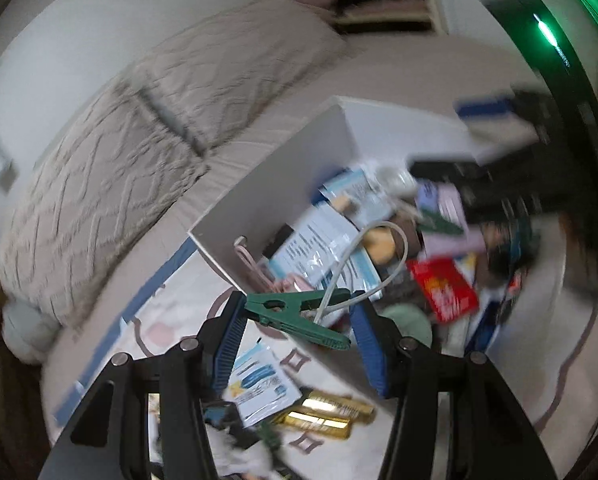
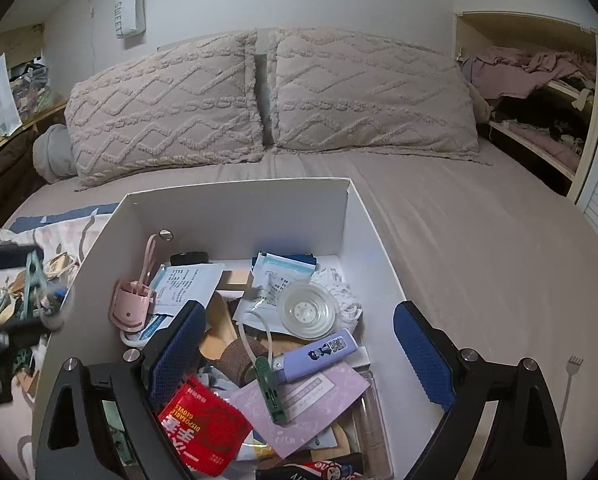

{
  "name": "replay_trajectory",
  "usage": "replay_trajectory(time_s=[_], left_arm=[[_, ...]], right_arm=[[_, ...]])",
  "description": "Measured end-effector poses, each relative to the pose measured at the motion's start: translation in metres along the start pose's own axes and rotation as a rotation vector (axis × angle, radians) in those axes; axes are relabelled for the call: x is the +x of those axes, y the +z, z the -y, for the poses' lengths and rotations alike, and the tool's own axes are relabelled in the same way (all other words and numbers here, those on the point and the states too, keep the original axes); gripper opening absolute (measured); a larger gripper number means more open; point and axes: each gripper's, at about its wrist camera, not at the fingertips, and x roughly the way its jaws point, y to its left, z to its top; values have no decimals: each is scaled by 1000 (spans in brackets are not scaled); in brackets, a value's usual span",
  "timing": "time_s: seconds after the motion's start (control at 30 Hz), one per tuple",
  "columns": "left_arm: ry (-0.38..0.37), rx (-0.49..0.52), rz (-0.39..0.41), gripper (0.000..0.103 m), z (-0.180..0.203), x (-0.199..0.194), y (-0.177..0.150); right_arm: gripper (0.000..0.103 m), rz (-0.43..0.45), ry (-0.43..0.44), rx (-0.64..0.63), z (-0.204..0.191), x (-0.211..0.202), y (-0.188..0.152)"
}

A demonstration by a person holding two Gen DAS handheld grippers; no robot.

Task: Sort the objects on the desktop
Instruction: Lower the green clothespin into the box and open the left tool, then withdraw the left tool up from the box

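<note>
Between blue pads, left gripper (image 1: 299, 312) pinches green clip (image 1: 299, 316) | right gripper (image 2: 299, 344) spread wide, holding nothing, over white box (image 2: 235, 216) | second green clip (image 2: 271, 392) inside box, 6 o'clock | pillows (image 2: 271, 96) 12 o'clock

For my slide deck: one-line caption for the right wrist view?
Open right gripper hovering over a white box cluttered with desk items, on a bed.

The bed (image 2: 479, 240), under a taupe sheet, carries two textured pillows (image 2: 267, 96) at twelve o'clock, a white box (image 2: 235, 208) at six, and a patterned cloth (image 2: 59, 236) with clutter at nine.
</note>
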Motion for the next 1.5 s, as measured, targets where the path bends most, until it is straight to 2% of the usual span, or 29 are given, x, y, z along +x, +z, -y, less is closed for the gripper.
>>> replay_trajectory(time_s=[0.13,0.23,0.6,0.93,1.0,1.07,1.5], left_arm=[[-2,187,-34,53,20,3,-2],[7,288,-65,53,33,10,-3],[2,461,-187,53,54,30,-12],[-6,495,-242,55,60,35,-9],[4,490,-241,73,61,36,-9],[3,492,-234,78,62,35,-9],[11,476,-216,78,61,33,-9]], right_arm=[[95,11,-10,6,0,-1,0],[95,12,-11,8,1,-2,-1],[95,25,-9,21,3,-4,-1],[95,24,-9,23,3,-4,-1],[95,23,-7,23,3,-4,-1],[95,23,-7,24,3,-3,-1],[95,16,-3,31,4,-2,-1]])
